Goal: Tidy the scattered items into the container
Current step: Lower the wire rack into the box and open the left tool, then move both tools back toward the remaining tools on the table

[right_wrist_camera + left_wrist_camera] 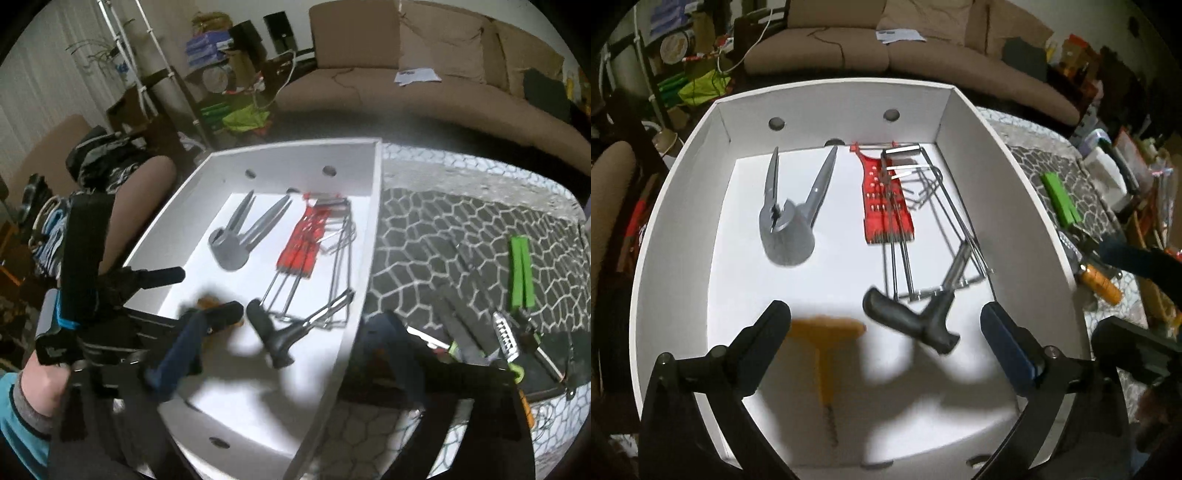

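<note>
Left gripper (886, 325) hung over the white box (679, 206), jaws spread wide, holding nothing; right gripper (299, 354) sat above the box's near rim, jaws also apart and empty, though blurred. Already in the box: grey tongs (794, 206), red skewer holder (886, 199), wire rack (945, 221), black T-handled tool (916, 325), yellow-handled corkscrew (823, 343). On the patterned cloth (443, 229) beside the box lay green tongs (521, 273), a serrated peeler (508, 339), dark knives (461, 317); these looked light, rigid, somewhat slick; best pinched across a handle, away from blades.
</note>
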The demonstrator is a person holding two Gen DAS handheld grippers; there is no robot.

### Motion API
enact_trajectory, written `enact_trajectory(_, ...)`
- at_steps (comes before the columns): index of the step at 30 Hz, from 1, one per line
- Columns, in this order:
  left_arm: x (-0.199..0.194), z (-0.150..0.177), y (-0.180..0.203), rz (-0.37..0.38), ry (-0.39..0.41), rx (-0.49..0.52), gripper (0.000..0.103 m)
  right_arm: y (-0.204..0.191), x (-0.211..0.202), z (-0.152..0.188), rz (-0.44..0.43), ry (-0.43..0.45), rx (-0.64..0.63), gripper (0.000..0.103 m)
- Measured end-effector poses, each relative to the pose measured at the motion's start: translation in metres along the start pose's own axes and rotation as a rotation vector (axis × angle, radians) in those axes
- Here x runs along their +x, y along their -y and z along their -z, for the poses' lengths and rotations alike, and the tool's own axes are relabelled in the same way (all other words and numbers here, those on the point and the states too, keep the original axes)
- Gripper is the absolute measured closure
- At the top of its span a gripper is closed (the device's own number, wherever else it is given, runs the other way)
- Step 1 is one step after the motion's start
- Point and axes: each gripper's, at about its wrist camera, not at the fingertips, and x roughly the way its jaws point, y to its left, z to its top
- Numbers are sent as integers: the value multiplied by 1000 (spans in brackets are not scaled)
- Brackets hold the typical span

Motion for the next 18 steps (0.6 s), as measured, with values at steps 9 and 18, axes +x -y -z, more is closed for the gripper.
enact_trajectory(9,-44,34,-5,-48,33,-13,0,-12,-6,27,-16,-14,16,0)
enact_trajectory(18,-91,60,7,-47,94,-33,0,-22,-45,52,-13,17,9,0)
